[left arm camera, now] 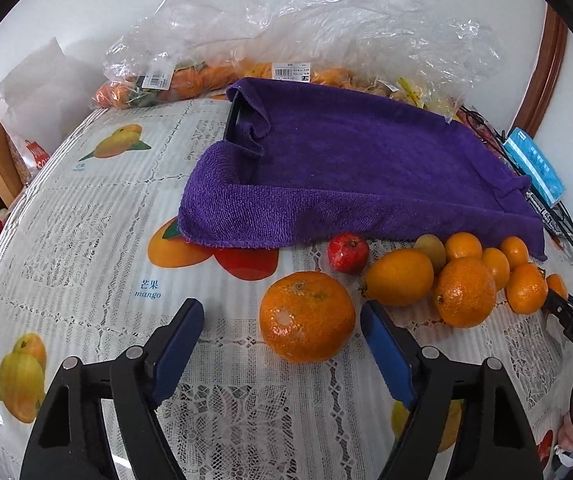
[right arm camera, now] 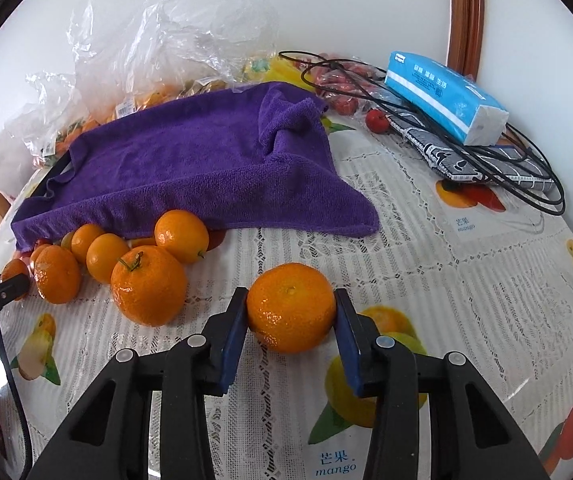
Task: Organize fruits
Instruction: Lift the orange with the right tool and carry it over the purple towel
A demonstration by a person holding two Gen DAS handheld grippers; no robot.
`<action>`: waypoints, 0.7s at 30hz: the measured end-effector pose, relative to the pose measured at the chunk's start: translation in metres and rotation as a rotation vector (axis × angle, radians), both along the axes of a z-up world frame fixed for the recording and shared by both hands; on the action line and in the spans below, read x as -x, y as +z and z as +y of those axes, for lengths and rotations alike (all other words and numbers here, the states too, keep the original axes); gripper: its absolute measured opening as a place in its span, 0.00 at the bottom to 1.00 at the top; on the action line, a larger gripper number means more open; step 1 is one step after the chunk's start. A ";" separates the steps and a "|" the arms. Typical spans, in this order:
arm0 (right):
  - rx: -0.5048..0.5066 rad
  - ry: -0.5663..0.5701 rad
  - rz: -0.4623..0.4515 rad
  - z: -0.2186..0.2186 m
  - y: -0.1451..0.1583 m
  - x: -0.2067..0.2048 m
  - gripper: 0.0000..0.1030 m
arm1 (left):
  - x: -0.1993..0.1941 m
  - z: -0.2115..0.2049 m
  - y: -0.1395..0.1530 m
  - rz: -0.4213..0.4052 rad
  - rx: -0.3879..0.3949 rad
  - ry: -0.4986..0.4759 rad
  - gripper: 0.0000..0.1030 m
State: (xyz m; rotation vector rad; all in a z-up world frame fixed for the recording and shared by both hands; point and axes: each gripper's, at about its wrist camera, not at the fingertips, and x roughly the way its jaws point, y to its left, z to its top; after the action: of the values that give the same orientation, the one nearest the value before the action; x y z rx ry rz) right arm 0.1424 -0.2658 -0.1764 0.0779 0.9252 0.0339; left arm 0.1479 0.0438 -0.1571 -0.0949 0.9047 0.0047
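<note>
two grippers: right gripper (right arm camera: 291, 322) fingers pinching a mandarin (right arm camera: 291, 312); left gripper (left arm camera: 282, 344) fingers spread around an orange (left arm camera: 307, 317).

- Your left wrist view sits low over the worktop (left arm camera: 86, 216), facing far toward the purple towel (left arm camera: 358, 168).
- Your right wrist view looks likewise from further right; both share towel (right arm camera: 190, 168) and oranges (right arm camera: 148, 284).

Left gripper (left arm camera: 282, 320) agape, right gripper (right arm camera: 291, 316) clamped.
</note>
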 end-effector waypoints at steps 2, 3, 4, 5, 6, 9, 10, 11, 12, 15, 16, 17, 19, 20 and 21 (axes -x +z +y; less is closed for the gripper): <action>0.004 0.000 -0.001 0.001 0.000 0.000 0.40 | 0.000 -0.001 0.001 -0.024 0.006 -0.003 0.50; 0.003 0.000 -0.001 0.001 0.000 0.001 0.40 | 0.000 -0.002 0.002 -0.022 0.012 -0.014 0.46; 0.001 0.000 -0.003 0.001 0.000 0.001 0.40 | -0.001 -0.003 0.002 -0.022 0.008 -0.023 0.40; -0.001 -0.001 -0.005 0.001 0.001 0.001 0.40 | -0.001 -0.004 0.002 -0.023 -0.001 -0.027 0.40; -0.001 -0.001 -0.007 0.001 0.001 0.001 0.40 | -0.001 -0.006 0.002 -0.024 -0.007 -0.031 0.40; 0.016 -0.007 -0.016 0.003 0.004 0.003 0.40 | 0.001 -0.005 0.003 -0.017 0.007 -0.036 0.40; 0.015 -0.007 -0.018 0.004 0.005 0.004 0.40 | 0.003 -0.004 0.003 -0.011 0.020 -0.039 0.40; 0.009 -0.007 -0.021 0.004 0.006 0.006 0.40 | 0.004 -0.003 0.004 -0.010 0.026 -0.040 0.40; 0.000 -0.006 -0.024 0.005 0.007 0.007 0.40 | 0.006 -0.003 0.004 -0.010 0.028 -0.040 0.40; -0.001 -0.001 -0.025 0.009 0.010 0.010 0.40 | 0.013 -0.002 0.004 -0.008 0.028 -0.040 0.40; 0.004 0.001 -0.028 0.011 0.011 0.011 0.40 | 0.014 -0.001 0.004 -0.008 0.030 -0.037 0.40; 0.008 0.006 -0.032 0.013 0.013 0.012 0.40 | 0.016 0.000 0.005 -0.011 0.036 -0.032 0.40; 0.003 0.011 -0.034 0.015 0.015 0.015 0.40 | 0.019 0.000 0.006 -0.017 0.046 -0.039 0.40; -0.006 0.011 -0.031 0.016 0.016 0.016 0.40 | 0.020 0.000 0.007 -0.016 0.047 -0.043 0.40; -0.012 0.013 -0.030 0.018 0.017 0.017 0.40 | 0.021 0.000 0.008 -0.020 0.051 -0.047 0.40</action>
State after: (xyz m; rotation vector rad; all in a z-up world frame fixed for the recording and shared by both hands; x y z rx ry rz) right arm 0.1251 -0.2480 -0.1592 0.0816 0.8958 0.0528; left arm 0.1266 0.0442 -0.1487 -0.1211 0.8871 -0.0627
